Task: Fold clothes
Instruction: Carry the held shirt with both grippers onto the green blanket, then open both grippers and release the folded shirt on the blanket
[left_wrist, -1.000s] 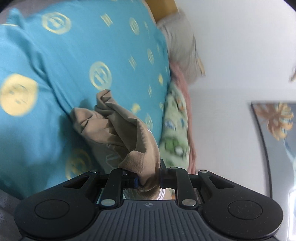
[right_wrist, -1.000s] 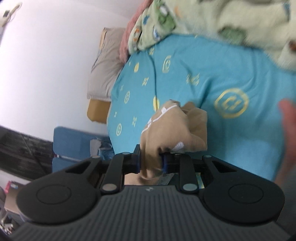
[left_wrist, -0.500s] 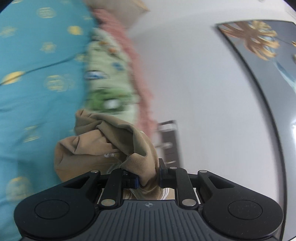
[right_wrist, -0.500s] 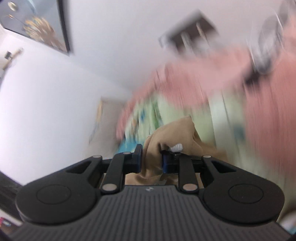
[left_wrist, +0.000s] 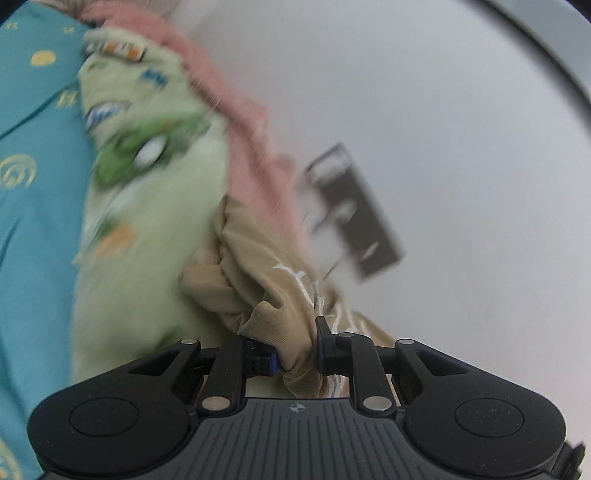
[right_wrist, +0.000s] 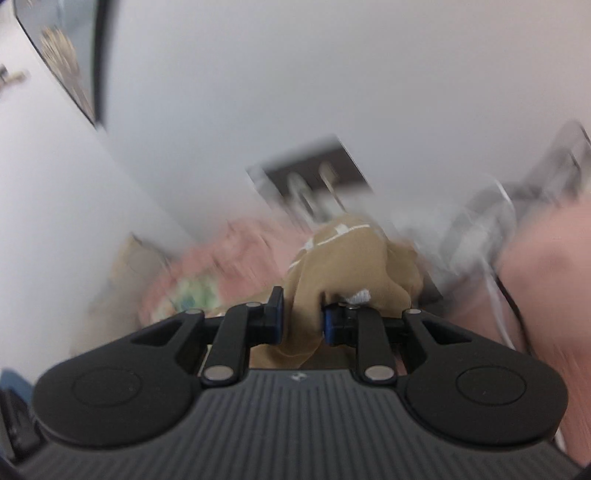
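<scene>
both grippers (left_wrist: 297, 349) (right_wrist: 303, 317) clamp tan garment (left_wrist: 258, 280).

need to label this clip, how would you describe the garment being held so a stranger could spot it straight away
Start at the teal bedspread with gold emblems, then the green cartoon-print blanket piled beside it. In front hangs the tan garment, bunched, pinched by the left gripper and right gripper. It alone is plain tan with thin white lines.

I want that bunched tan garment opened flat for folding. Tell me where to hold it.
Both the left gripper and right gripper pinch wads of the tan garment with white stitching. Probably better: regrip a single-layer edge near each corner, coming from the outer sides.
</scene>
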